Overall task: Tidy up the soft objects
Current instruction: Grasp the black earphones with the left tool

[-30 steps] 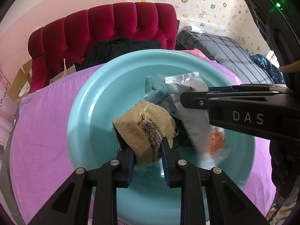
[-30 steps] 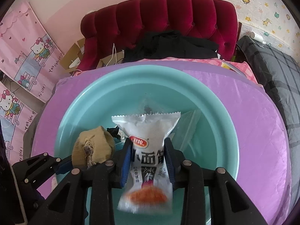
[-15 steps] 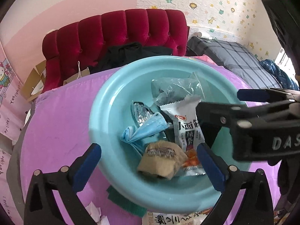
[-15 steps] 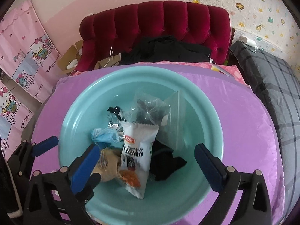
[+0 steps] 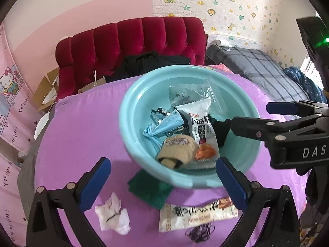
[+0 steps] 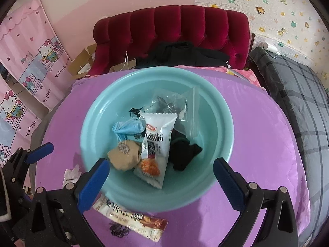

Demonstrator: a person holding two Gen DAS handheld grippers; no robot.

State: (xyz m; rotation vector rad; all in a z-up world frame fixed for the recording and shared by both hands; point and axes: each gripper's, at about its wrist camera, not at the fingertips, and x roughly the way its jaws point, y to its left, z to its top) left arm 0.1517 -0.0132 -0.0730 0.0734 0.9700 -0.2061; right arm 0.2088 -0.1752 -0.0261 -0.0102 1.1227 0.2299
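Left wrist view: the left gripper [image 5: 162,180], a second ago clamped on the tan pouch [image 5: 177,150], now gapes empty; the pouch lies in the teal basin [image 5: 131,111] just beyond its fingertips. Right wrist view: the right gripper [image 6: 161,180] has likewise let go, jaws wide apart; its white snack packet [image 6: 157,144] rests in the basin beside a black cloth [image 6: 184,154] and blue mask [image 6: 128,128].

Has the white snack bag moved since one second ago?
Yes. The white snack bag left the right tongs, now open, and lies in the basin.
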